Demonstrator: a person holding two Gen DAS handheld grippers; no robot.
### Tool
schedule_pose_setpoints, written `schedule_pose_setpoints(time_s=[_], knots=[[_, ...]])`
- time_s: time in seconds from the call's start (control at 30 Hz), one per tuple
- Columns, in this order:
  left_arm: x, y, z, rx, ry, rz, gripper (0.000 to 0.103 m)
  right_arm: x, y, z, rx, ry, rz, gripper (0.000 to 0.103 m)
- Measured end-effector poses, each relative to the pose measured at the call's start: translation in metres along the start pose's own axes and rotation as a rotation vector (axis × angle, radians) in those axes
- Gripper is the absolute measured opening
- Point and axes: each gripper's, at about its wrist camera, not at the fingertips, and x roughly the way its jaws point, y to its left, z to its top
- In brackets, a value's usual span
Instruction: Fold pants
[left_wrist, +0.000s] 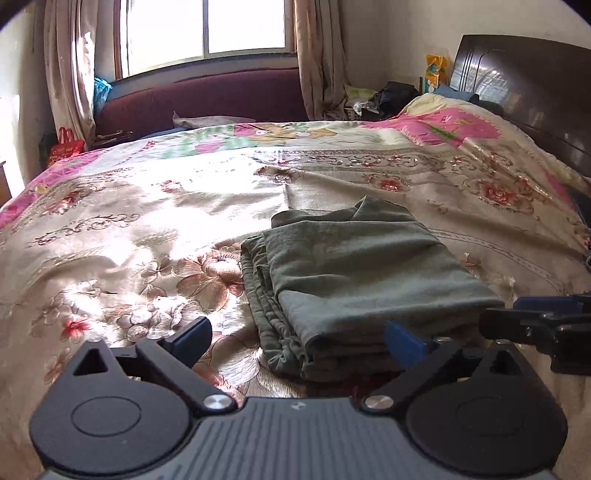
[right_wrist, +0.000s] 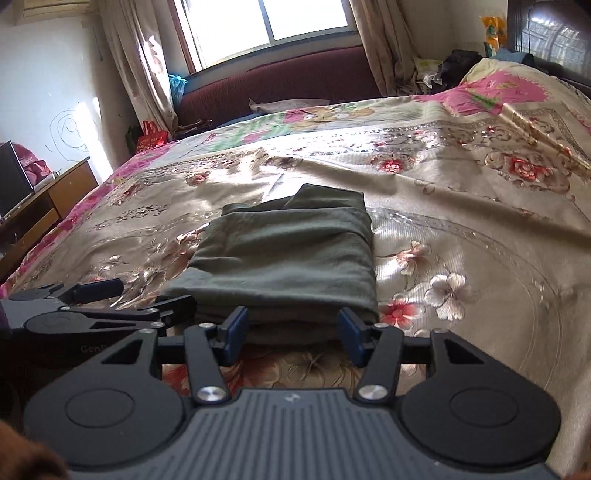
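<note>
A pair of olive-green pants (left_wrist: 354, 273) lay folded into a neat rectangular stack on a floral satin bedspread (left_wrist: 129, 229), well short of the dark wooden headboard (left_wrist: 524, 85). The left gripper (left_wrist: 299, 341) hovered at the stack's near edge, fingers spread wide and empty. The right gripper (right_wrist: 293, 334) sat just beside it, blue pads (right_wrist: 236, 334) apart, holding nothing.

Pants (left_wrist: 362, 280): matt olive cloth, soft, lightly creased. Bedspread (left_wrist: 147, 221): glossy satin-like cloth, catching the light, embroidered flowers showing. Left gripper (left_wrist: 299, 341): matt black plastic, blue pads, shiny metal screws. Headboard (left_wrist: 517, 92): dark glossy wood.
</note>
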Motion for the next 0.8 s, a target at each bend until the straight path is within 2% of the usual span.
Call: schedule_pose_setpoints(time_s=[0.13, 0.23, 0.43, 0.57, 0.8], knots=[[-0.027, -0.015, -0.001, 0.035, 0.029, 0.035, 0.103, -0.024, 0.012, -0.010, 0.028, -0.001, -0.005, 0.054], [-0.049, -0.022, -0.004, 0.041, 0.009, 0.065, 0.103, -0.043, 0.018, -0.014, 0.044, -0.022, -0.022, 0.054], [-0.067, -0.019, -0.010, -0.022, 0.039, 0.017, 0.103, -0.068, 0.025, -0.020, 0.069, -0.041, -0.043, 0.055], [-0.077, -0.024, -0.010, 0.019, 0.020, 0.033, 0.103, -0.078, 0.031, -0.022, 0.072, -0.049, -0.050, 0.055], [-0.086, -0.019, -0.006, 0.011, 0.001, 0.043, 0.103, -0.084, 0.044, -0.019, 0.056, -0.060, -0.066, 0.055]])
